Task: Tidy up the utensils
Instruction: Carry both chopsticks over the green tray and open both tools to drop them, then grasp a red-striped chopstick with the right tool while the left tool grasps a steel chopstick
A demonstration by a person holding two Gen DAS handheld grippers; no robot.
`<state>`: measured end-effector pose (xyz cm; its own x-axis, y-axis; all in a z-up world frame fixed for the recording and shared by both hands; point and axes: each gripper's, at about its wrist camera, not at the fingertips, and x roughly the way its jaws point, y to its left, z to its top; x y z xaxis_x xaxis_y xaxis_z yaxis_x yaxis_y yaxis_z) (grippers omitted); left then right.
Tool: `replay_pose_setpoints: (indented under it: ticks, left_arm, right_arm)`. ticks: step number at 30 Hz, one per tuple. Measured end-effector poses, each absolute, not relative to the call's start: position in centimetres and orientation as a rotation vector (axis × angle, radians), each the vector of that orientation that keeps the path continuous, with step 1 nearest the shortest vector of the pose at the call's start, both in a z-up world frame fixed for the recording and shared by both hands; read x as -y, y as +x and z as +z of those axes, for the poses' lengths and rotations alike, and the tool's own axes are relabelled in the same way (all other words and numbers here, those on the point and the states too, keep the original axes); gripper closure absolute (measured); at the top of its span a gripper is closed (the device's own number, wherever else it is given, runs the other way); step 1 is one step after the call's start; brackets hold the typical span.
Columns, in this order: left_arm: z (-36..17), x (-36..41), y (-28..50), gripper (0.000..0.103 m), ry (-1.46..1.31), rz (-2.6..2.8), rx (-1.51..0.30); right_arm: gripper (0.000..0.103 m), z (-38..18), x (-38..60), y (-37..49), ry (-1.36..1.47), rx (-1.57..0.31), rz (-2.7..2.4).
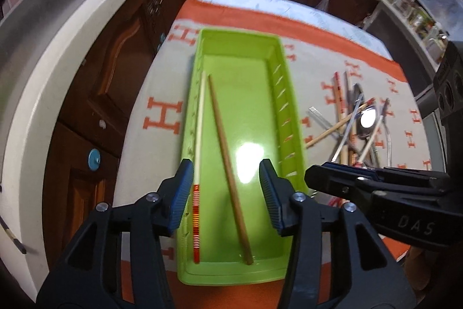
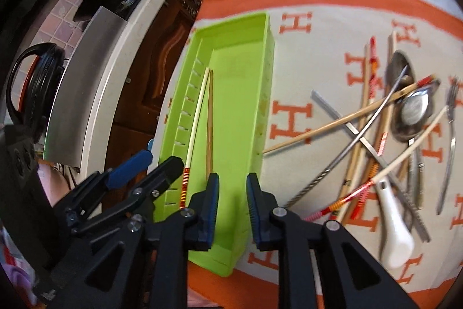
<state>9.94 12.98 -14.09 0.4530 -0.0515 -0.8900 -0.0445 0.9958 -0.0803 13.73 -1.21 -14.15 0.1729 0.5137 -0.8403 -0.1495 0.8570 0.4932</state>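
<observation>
Inside, glossy green plastic tray [image 1: 277, 71] holds two slender chopsticks [image 1: 228, 170].

Two chopsticks [image 1: 228, 173] are lying lengthwise in the green tray [image 1: 285, 94]; other utensils [image 2: 387, 141] are sitting heaped beside it

Left hand-held gripper [image 1: 226, 193] and right hand-held gripper [image 2: 231, 203] both gape, empty.

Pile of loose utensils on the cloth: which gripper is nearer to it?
Right. The right gripper hangs over the tray's near end beside the pile; the left gripper is farther left.
</observation>
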Motion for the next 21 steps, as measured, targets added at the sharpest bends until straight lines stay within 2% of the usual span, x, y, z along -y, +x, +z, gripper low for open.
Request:
replay_pose_setpoints:
  ticks: [9,17,21]
  left_arm:
    - [-9.0,-9.8,8.7,0.059,-0.113,-0.165,-0.968]
    - [-6.0,-6.3,9.9,0.059,-0.065,-0.248,-1.018]
    - [-4.6,-4.1,10.1,0.059,0.001,-0.274,-1.003]
  right_arm:
    - [0.084,-10.4,6.1,12.2,0.323,-1.212,0.437]
    - [0.084,-6.0,12.0,11.3,0.382,-1.148,0.371]
    - [0.067,-3.7,13.9,10.9,0.398,-1.109,0.358]
